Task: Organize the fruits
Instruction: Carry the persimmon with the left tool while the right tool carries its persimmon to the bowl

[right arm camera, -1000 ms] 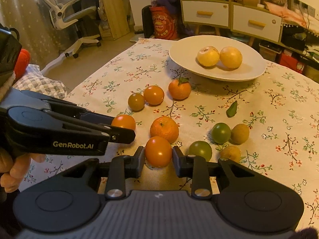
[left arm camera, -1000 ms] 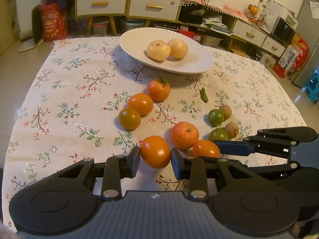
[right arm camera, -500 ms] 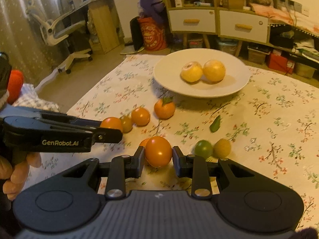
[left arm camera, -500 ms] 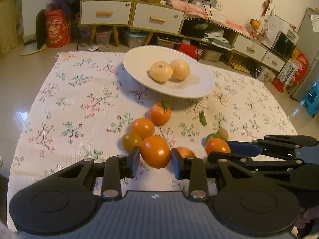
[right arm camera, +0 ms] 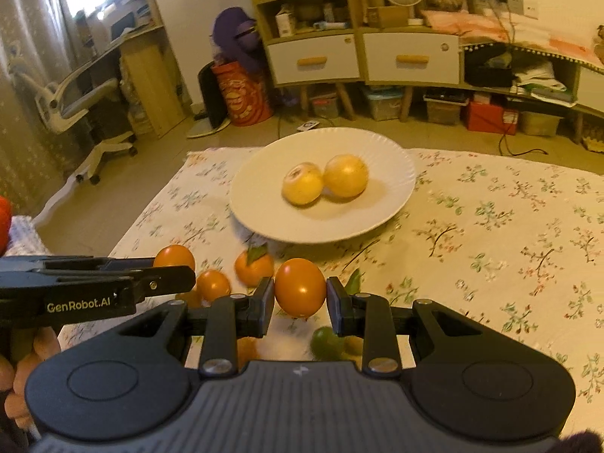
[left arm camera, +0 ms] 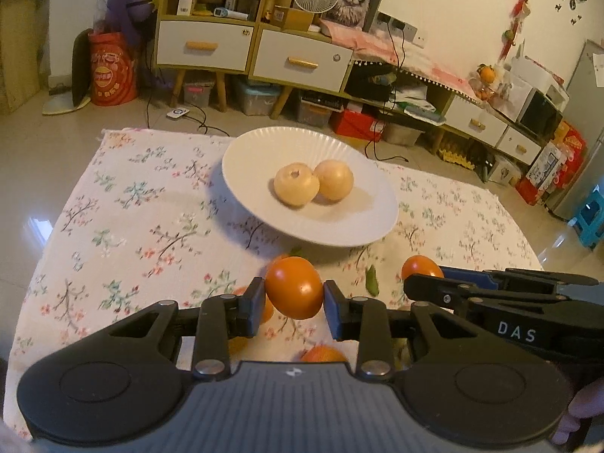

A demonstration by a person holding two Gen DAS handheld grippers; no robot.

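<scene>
My left gripper is shut on an orange tomato, held above the flowered tablecloth just short of the white plate. My right gripper is shut on a second orange tomato, level with the first and also near the plate. Each gripper shows at the edge of the other's view. Two pale yellow round fruits lie side by side in the plate. On the cloth below lie a mandarin with a leaf, a small orange tomato and a green fruit.
A loose green leaf lies on the cloth near the plate. Beyond the table's far edge stand low cabinets with drawers, a red bag and an office chair. A hand grips the left tool.
Both grippers have risen off the cloth with their tomatoes and come closer to the plate. The fruits left on the table have slid down and partly behind the fingers.
</scene>
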